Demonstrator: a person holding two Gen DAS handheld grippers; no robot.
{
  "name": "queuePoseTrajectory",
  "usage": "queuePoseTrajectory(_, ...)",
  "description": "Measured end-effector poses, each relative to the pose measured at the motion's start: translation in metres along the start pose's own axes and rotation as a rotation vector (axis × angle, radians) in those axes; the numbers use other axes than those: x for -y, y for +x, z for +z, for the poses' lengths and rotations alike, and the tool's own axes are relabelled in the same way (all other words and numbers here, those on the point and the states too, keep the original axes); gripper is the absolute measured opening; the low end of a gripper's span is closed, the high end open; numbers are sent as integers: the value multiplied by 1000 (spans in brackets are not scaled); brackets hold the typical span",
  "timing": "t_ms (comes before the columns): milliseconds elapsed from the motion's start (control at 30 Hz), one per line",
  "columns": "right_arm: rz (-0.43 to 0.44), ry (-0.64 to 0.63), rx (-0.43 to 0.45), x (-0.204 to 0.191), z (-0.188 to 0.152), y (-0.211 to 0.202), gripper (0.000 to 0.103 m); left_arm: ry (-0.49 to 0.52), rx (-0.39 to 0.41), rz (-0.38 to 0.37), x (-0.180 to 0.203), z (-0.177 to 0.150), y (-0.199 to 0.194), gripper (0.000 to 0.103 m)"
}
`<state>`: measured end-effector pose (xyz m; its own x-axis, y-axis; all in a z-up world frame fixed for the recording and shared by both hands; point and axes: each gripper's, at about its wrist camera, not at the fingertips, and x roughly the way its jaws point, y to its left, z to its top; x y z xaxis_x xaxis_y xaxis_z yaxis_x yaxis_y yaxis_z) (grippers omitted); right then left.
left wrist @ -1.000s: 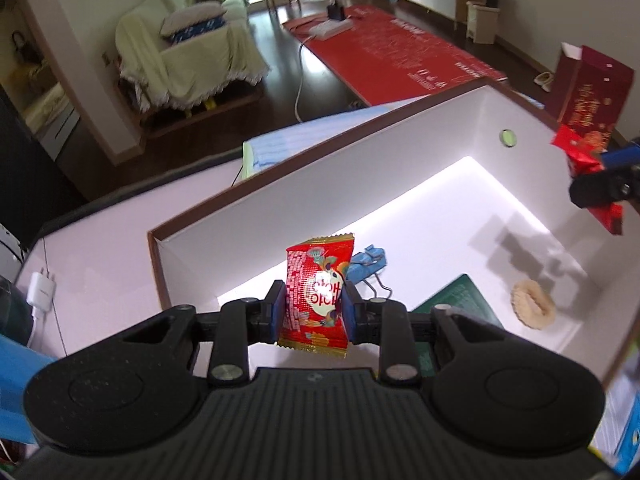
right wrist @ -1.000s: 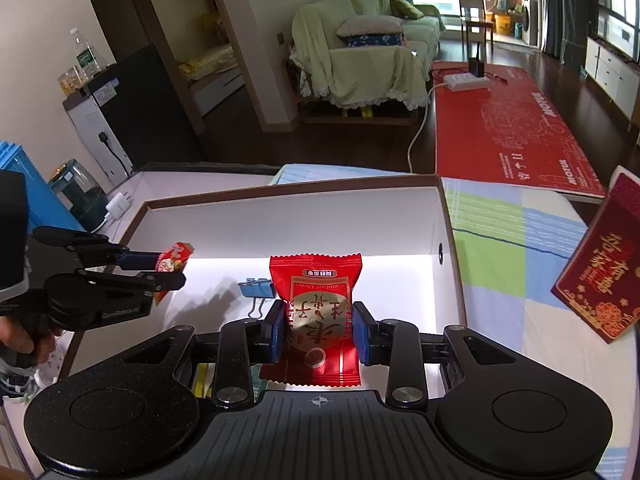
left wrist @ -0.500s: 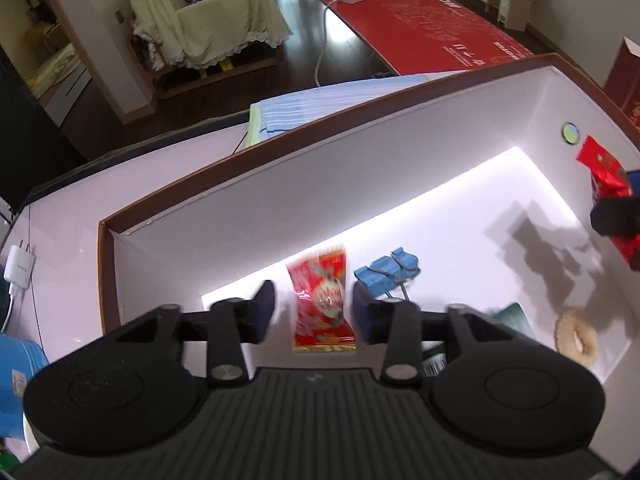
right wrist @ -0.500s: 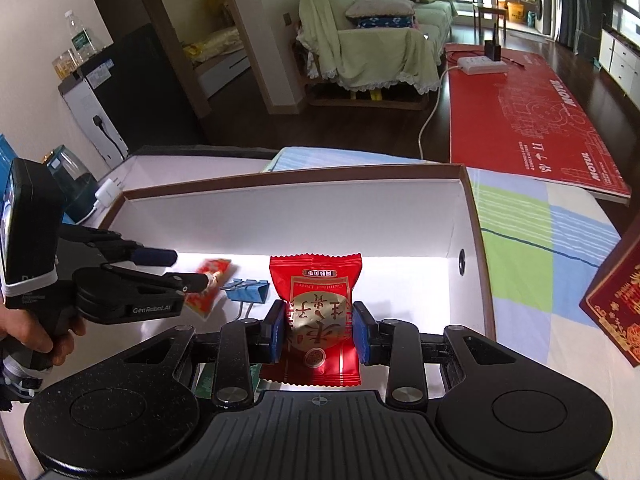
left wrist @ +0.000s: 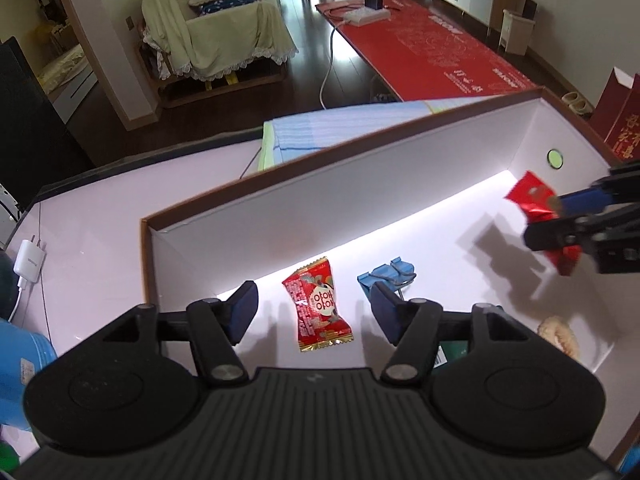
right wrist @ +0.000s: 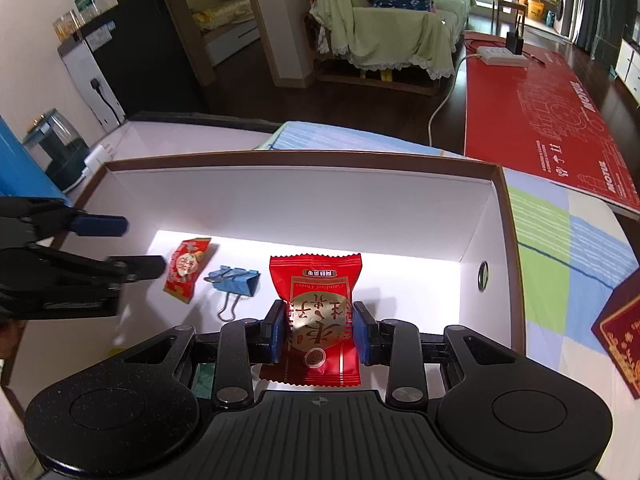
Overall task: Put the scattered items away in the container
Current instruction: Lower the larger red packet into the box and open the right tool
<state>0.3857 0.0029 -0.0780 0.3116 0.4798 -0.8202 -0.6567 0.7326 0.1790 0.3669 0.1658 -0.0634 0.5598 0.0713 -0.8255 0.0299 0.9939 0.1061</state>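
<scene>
A white box with a brown rim holds the items. My left gripper hovers open above the box floor, and a small red snack packet lies flat below it. My right gripper is shut on a larger red packet with gold print, held over the box's middle; the left wrist view shows that packet at the right. A blue binder clip lies between the two packets.
A round biscuit and a dark green card lie near the box's front. A red envelope rests on the checked cloth to the right. A white charger and a blue tub sit left of the box.
My left gripper opened and the small red packet dropped from it onto the box floor. The right gripper kept its packet and moved further over the box.
</scene>
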Motion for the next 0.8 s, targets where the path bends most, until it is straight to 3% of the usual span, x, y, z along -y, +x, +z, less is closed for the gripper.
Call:
queuePoseTrajectory(400, -44, -44, -75, 0, 11, 35, 34, 6, 25, 4, -2, 5, -7, 59)
queuePoseTrajectory(800, -70, -39, -80, 5, 11, 49, 34, 13, 37, 4, -2, 6, -9, 59)
